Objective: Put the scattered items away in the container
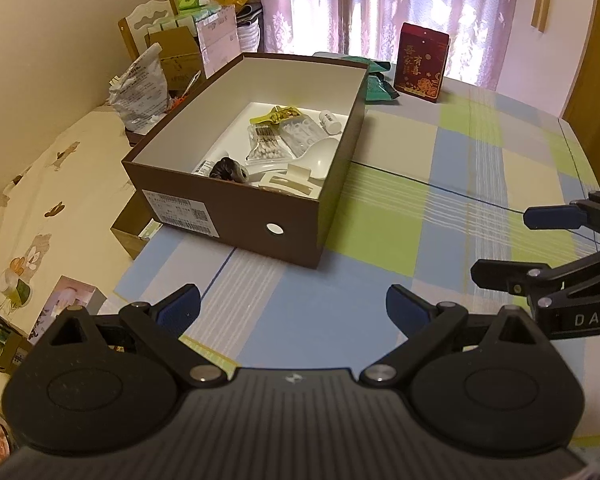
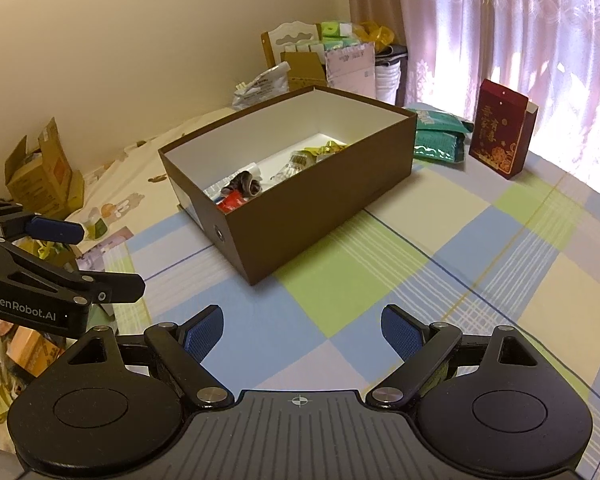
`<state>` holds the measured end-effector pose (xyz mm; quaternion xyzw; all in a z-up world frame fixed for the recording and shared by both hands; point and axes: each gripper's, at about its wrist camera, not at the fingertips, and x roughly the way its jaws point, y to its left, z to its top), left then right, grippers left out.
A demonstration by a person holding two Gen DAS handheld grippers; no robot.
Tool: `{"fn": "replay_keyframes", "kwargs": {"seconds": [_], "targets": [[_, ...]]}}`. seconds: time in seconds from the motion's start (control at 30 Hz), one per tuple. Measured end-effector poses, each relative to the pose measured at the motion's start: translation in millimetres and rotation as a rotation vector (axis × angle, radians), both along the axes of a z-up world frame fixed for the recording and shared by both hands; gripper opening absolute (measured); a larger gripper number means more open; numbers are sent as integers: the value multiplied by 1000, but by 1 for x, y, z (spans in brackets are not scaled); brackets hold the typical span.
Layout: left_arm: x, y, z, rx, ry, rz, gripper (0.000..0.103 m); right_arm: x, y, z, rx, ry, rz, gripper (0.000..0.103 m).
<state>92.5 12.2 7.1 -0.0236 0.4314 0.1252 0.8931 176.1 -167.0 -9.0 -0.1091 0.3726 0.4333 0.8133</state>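
both jaws gape empty, left gripper [image 1: 293, 309] marked "genrobot.ai", right gripper [image 2: 302, 331] marked "das", facing the brown shoebox [image 1: 236, 216] of toiletries.

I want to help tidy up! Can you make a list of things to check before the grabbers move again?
1. Left gripper has nothing in it: ok, jaws wide apart with only the checked cloth between them.
2. Right gripper has nothing in it: ok, jaws apart too.
3. Brown box is open on top: ok, no lid on it.
4. Small things are already inside: ok, the cotton swab bag, white hair clip and small white bottle lie in the box.
5. Anything left outside: not ok, the green packets and red carton stand on the cloth beyond the box.
6. Room left in the box: ok, its walls rise well above the items.
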Motion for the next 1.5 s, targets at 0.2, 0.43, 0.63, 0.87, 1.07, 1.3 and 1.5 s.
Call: {"fn": "replay_keyframes", "kwargs": {"seconds": [0.2, 0.43, 0.63, 0.87, 1.07, 1.3, 1.5], "targets": [[-5, -12, 1, 14, -3, 12, 98, -6, -12, 3, 6, -20, -4, 91], [-7, -23, 4, 30, -16, 17, 98, -10, -24, 4, 5, -40, -11, 91], [-4, -32, 5, 42, -24, 15, 98, -9, -32, 5, 7, -47, -21, 91], [-5, -38, 7, 47, -32, 17, 98, -9, -37, 9, 15, -50, -24, 91], [-6, -39, 10, 58, -36, 15, 98, -12, -33, 9, 14, -56, -18, 91], [-9, -35, 10, 57, -37, 20, 98, -14, -29, 9, 5, -61, -23, 91], [-9, -30, 9, 51, -41, 20, 98, -13, -26, 8, -2, -62, -30, 91]]}}
